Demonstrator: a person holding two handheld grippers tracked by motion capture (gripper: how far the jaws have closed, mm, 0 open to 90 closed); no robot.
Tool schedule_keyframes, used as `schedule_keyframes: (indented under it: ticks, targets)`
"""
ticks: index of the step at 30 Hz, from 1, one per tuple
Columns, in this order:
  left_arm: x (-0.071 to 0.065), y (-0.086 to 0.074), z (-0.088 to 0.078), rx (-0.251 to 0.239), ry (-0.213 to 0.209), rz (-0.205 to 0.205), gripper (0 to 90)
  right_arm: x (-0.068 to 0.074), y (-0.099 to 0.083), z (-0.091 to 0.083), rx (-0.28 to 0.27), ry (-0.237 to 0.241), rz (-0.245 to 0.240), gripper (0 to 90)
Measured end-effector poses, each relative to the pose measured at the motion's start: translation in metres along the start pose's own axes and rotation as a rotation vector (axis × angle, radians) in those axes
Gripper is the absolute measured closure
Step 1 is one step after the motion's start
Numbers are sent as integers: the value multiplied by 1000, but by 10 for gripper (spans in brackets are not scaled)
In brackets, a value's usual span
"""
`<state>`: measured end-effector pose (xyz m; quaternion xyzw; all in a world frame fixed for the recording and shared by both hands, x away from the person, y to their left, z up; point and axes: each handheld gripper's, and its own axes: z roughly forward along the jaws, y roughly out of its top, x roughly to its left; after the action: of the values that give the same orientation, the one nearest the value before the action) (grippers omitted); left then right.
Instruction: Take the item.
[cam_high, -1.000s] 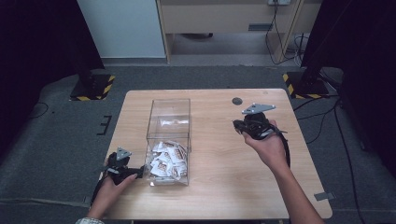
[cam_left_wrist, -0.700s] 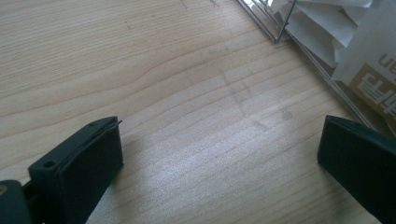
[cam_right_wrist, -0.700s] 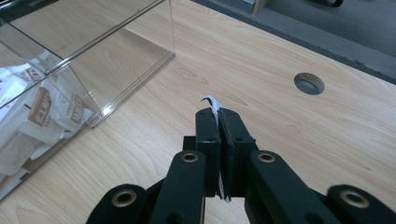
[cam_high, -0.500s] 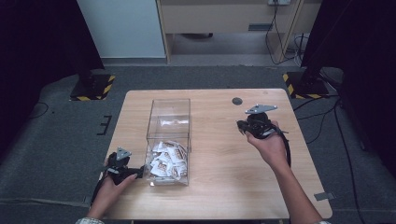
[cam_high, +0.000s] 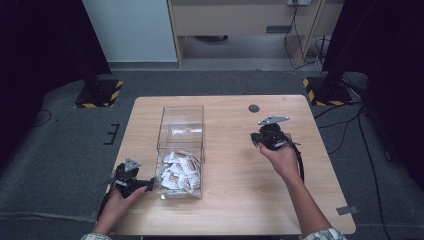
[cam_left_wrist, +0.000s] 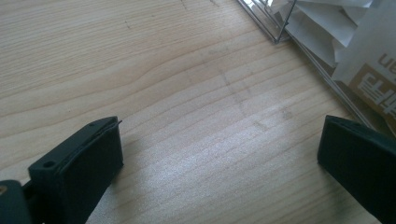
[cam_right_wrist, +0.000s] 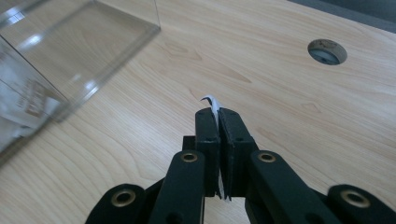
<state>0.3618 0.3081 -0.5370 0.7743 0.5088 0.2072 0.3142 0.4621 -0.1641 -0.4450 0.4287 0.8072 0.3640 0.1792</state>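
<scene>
Right gripper view: right hand-held gripper (cam_right_wrist: 217, 114) clamps a white packet (cam_right_wrist: 212, 103); left hand-held gripper (cam_left_wrist: 219, 154) gapes, empty.

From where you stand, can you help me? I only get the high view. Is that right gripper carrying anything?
Observer: Yes. In the right gripper view, the right gripper is shut on a thin white packet, whose edge pokes out past the tips.
Operator: And the left one, down by the clear box?
Observer: The left gripper has its jaws wide apart over bare wooden table, with nothing between them.
Operator: What's inside that box?
Observer: Up close, the clear box holds white sachets with brown print, piled against its wall.
</scene>
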Motion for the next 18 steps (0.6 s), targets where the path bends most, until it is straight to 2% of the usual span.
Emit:
schedule_keyframes:
  ticks: [7, 18]
  targets:
    - [0, 0, 0, 0, 0, 0, 0, 1, -10, 16, 29, -9, 1, 869]
    - [0, 0, 0, 0, 0, 0, 0, 3, -13, 32, 50, -8, -1, 865]
